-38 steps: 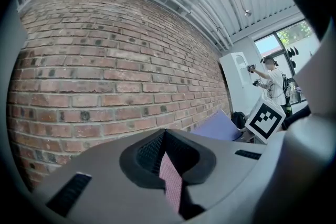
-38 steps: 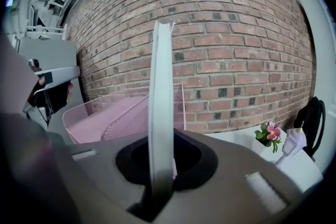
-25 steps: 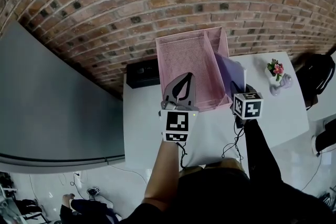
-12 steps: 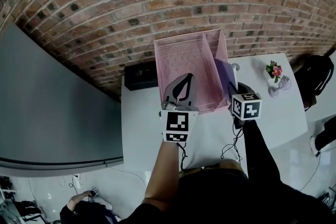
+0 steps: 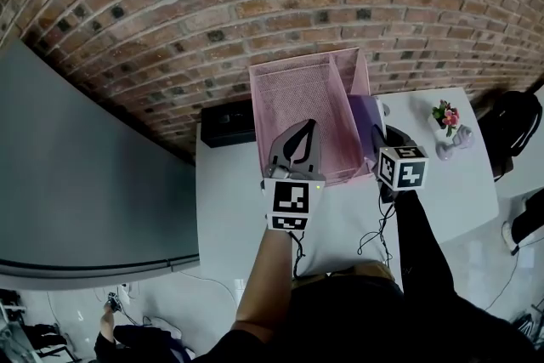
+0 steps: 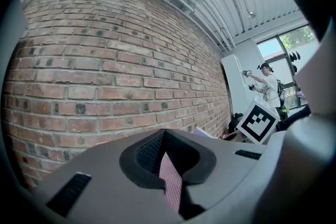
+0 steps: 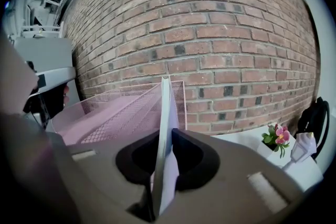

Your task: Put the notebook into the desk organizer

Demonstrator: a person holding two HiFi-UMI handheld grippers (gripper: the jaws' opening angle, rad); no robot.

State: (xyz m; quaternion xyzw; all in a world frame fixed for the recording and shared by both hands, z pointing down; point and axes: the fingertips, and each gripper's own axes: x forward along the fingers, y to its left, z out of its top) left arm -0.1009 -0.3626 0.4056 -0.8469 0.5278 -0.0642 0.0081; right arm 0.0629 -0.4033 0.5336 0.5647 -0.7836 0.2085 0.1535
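Observation:
The pink mesh desk organizer (image 5: pixel 297 98) stands on the white table (image 5: pixel 450 191) against the brick wall. My left gripper (image 5: pixel 303 128) is shut on its near mesh wall (image 6: pixel 170 182), and a strip of pink mesh shows between the jaws. The purple notebook (image 5: pixel 364 116) stands on edge at the organizer's right compartment, its lower part hidden by the mesh. My right gripper (image 5: pixel 379 134) is shut on the notebook's near edge (image 7: pixel 164 139). In the right gripper view the notebook rises upright between the jaws, with the organizer (image 7: pixel 113 110) to its left.
A small vase of flowers (image 5: pixel 448 121) stands to the right on the table, also in the right gripper view as the vase (image 7: pixel 281 138). A black box (image 5: pixel 226 121) sits left of the organizer. A black bag (image 5: pixel 512 125) lies beyond the table's right edge.
The right gripper has carried the notebook a little left and down, so less purple shows beside the organizer. The left gripper has kept its hold on the mesh.

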